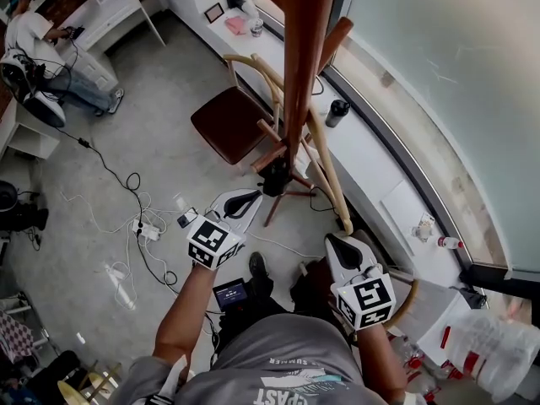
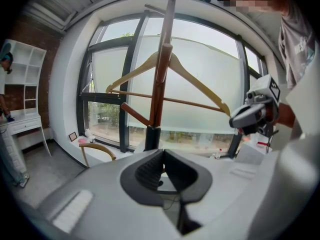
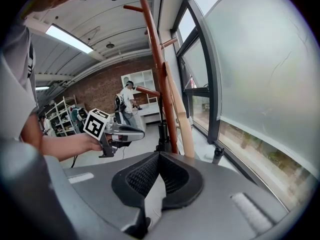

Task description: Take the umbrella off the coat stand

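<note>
The brown wooden coat stand (image 1: 305,57) rises just in front of me, with a pale wooden hanger (image 1: 325,163) on it. A black folded umbrella (image 1: 274,178) hangs low against the pole; it also shows in the left gripper view (image 2: 151,136) and the right gripper view (image 3: 162,134). My left gripper (image 1: 245,199) is a little short of the umbrella, shut and empty. My right gripper (image 1: 342,245) is lower right of the stand, near the hanger's end, jaws together with nothing between them. Each gripper sees the other: the right gripper (image 2: 250,115) and the left gripper (image 3: 122,132).
A brown-seated chair (image 1: 229,123) stands behind the stand. A white window ledge (image 1: 371,163) runs along the right with a dark bottle (image 1: 337,112). Cables and a power strip (image 1: 148,229) lie on the floor. A person (image 1: 42,36) sits far left.
</note>
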Motion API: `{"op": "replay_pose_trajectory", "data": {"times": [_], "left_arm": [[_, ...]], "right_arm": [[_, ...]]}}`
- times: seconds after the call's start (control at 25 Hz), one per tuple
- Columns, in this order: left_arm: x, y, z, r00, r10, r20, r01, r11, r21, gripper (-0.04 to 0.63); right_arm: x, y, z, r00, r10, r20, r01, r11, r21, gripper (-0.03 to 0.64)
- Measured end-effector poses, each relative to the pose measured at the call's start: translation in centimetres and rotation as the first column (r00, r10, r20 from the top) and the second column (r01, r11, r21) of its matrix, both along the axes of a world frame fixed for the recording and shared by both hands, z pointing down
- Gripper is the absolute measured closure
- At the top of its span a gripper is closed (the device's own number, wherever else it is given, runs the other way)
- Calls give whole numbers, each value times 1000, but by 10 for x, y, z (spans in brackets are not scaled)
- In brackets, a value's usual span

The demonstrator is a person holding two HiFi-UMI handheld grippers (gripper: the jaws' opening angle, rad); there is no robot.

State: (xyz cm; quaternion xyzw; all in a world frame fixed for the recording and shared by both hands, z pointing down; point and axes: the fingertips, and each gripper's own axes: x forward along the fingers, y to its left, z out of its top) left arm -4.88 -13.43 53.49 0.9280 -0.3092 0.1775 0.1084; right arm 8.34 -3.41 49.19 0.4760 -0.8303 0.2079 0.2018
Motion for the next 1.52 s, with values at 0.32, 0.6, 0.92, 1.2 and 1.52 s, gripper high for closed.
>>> {"op": "replay_pose_trajectory", "data": {"times": [0.32,0.6,0.92,1.2,1.52], "left_arm": [[-3,-9,21,1000,-11,-3,11,999,-43,592],[-5,-16,36,1000,-18,0,18,997,-72,592],[3,-27,45,1000,-19,-5,19,996,-85,592],[14,-30,51,1000,-9,-10,8,996,-88,591],[22,-34,56,1000,-5,-22,3,996,-89,581]], "right_arm": [[-6,-10,22,1000,-20,-6,20,998,-56,615],[-14,-19,31,999,-48,-5,48,996,-76,615],[-10,-28,40,998,-59,-12,58,993,-100,615],[-5,-31,45,998,-64,-18,62,992,-107,615],[-1,-30,53,998,-65,-21,61,990,-128,615]]}}
